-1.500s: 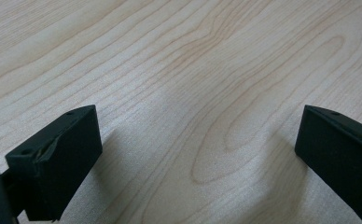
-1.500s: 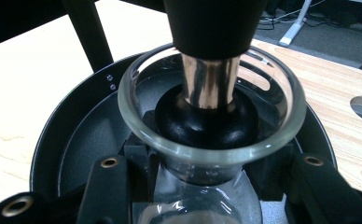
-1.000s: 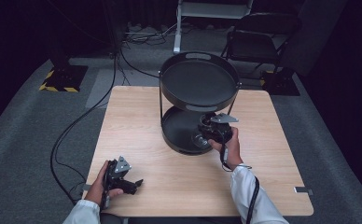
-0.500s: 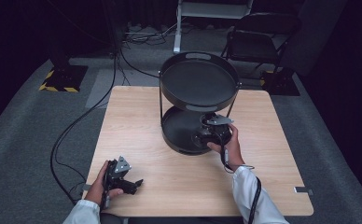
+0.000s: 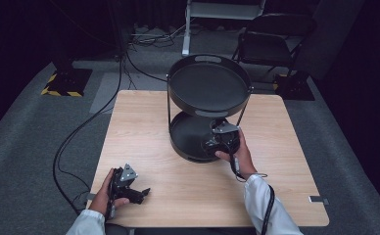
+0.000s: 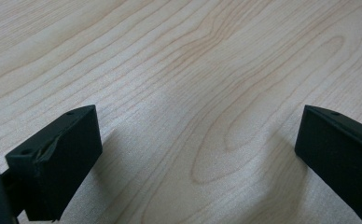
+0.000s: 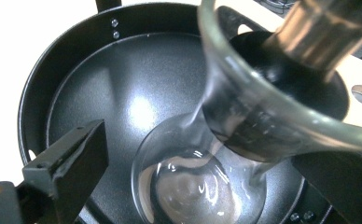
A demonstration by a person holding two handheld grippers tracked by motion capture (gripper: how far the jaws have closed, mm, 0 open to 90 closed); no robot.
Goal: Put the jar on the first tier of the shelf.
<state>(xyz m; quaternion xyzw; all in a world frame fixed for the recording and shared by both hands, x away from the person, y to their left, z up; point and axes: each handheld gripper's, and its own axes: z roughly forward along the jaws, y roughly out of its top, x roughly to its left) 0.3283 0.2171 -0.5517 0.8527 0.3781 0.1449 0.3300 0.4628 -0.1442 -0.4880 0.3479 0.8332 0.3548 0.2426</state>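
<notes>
The left gripper [image 5: 129, 192] is rested on the wooden table [image 5: 144, 127], jaws spread wide on nothing. The right gripper [image 7: 216, 172] is held at the two-tier stand's lower tray [image 7: 90, 79], apparently parted around a glass flask [image 7: 202, 177] standing inside.

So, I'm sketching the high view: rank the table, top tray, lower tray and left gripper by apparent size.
1. Table
2. Top tray, though it is nearer the camera
3. Lower tray, partly hidden
4. Left gripper

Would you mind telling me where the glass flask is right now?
In the right gripper view, the glass flask sits in the stand's lower black tray, between the right gripper's jaws.
</notes>
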